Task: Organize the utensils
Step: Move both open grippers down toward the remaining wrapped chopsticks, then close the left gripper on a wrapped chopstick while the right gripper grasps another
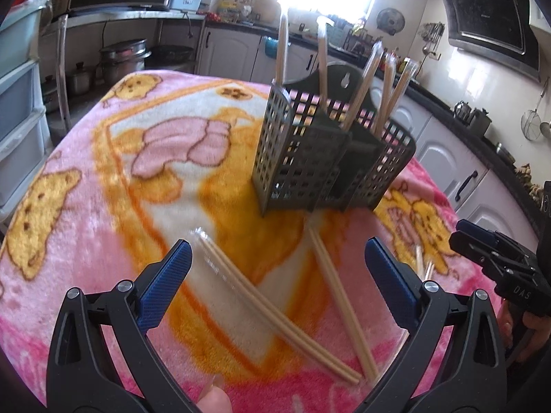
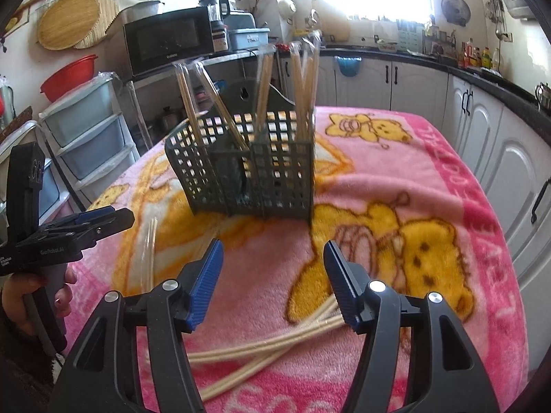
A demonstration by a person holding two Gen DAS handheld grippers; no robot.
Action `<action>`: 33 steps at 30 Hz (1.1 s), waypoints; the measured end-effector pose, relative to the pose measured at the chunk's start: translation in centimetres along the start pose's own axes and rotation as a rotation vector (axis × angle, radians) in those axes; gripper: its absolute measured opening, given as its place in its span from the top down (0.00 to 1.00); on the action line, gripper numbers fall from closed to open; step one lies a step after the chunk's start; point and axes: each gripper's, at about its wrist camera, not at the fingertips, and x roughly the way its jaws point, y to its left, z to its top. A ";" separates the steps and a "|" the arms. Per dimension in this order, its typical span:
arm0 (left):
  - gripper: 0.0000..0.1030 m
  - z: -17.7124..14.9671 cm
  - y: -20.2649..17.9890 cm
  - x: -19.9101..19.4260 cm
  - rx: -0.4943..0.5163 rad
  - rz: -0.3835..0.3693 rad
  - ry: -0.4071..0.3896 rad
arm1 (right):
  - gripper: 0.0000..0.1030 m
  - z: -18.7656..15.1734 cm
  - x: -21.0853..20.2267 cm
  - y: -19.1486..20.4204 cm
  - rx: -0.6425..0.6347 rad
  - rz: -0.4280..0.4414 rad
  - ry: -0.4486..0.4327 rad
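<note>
A dark green perforated utensil basket [image 1: 330,158] [image 2: 251,168] stands on the pink bear blanket [image 1: 103,186] [image 2: 430,179]. Several plastic-wrapped chopstick pairs [image 1: 365,86] [image 2: 263,82] stand upright in it. Two wrapped pairs lie on the blanket: one [image 1: 272,313] between my left gripper's fingers, another [image 1: 339,292] crossing beside it. More pairs [image 2: 275,347] lie under my right gripper. My left gripper [image 1: 275,278] is open and empty above the blanket. My right gripper [image 2: 273,282] is open and empty; it also shows in the left wrist view [image 1: 496,258].
White kitchen cabinets [image 2: 482,130] and a dark counter run along the right and back. A microwave [image 2: 168,43] and plastic drawers [image 2: 89,127] stand at the left. Pots [image 1: 120,62] sit beyond the table's far edge.
</note>
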 end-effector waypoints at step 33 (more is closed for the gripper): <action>0.16 -0.6 5.5 5.6 -0.163 -0.027 0.137 | 0.57 -4.9 3.8 -6.3 0.282 0.025 0.159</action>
